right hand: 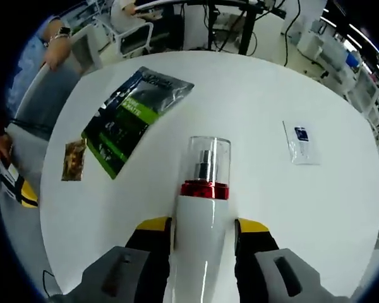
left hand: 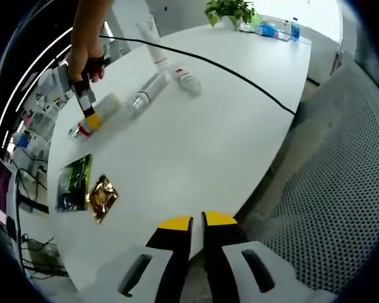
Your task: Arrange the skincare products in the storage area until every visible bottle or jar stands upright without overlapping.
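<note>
One white pump bottle (right hand: 202, 214) with a red collar and clear cap lies lengthwise between the fingers of your right gripper (right hand: 202, 228), whose yellow-tipped fingers (right hand: 153, 226) press against both of its sides, so the jaws are clamped on the bottle's body; the cap end projects well ahead of the fingertips over the white table (right hand: 252, 113). Ahead and left of the fingers in the right gripper view lie one green-and-black sachet (right hand: 134, 120) and one small gold-brown packet (right hand: 73, 160) beside it; ahead and right of the fingers lies one clear sachet with a blue mark (right hand: 300, 142). Your left gripper (left hand: 197, 222) hangs at the table's near edge with its two fingers nearly together, only a thin gap between the yellow tips, and nothing held. In the left gripper view, far ahead and left of those fingers, the right gripper shows in a hand (left hand: 85, 63) at the pump bottle. Three further white bottles (left hand: 148, 95) lie near it: two on their sides, and one that appears to stand upright.
</note>
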The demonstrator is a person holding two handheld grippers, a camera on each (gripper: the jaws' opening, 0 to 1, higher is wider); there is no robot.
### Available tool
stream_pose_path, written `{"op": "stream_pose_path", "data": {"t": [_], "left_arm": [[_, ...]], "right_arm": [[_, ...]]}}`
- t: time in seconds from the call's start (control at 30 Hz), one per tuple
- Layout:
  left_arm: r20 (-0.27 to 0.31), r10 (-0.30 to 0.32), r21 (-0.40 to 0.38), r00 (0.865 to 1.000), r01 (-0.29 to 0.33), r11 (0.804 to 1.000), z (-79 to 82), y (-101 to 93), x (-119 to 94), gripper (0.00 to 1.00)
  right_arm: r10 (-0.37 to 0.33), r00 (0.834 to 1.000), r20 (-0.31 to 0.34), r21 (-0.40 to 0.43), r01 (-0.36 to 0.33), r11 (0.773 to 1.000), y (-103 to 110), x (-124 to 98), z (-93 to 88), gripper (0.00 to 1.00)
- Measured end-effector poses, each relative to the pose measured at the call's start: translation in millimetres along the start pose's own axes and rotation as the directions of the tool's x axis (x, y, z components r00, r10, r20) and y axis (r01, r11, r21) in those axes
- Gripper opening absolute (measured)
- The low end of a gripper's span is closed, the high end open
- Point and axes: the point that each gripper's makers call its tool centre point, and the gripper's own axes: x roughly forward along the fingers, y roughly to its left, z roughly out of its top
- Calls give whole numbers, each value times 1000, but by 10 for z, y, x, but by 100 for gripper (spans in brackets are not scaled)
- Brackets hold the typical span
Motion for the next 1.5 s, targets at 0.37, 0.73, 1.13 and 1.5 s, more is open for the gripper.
{"op": "stream_pose_path", "data": {"t": [0.37,0.73,1.13,1.5], "left_arm": [[-1,6,-2,1000,-6,1000,-3,12,-10,8],[10,12,5,1000,-12,1000,21,26,-19,10],[69,15,-45,998,-12,999,112,55,-71,10],[73,0,-59,997,5,998,120,38,-42,13]], "right_arm": [[-105,994,11,21,105,994,11,-49,12,21],[-138,980,141,200,108,974,135,-256,49,19],[-258,884,389,392,94,915,422,-997,38,19],[-378,716,587,523,21,852,1133,-1802,-211,20]]}}
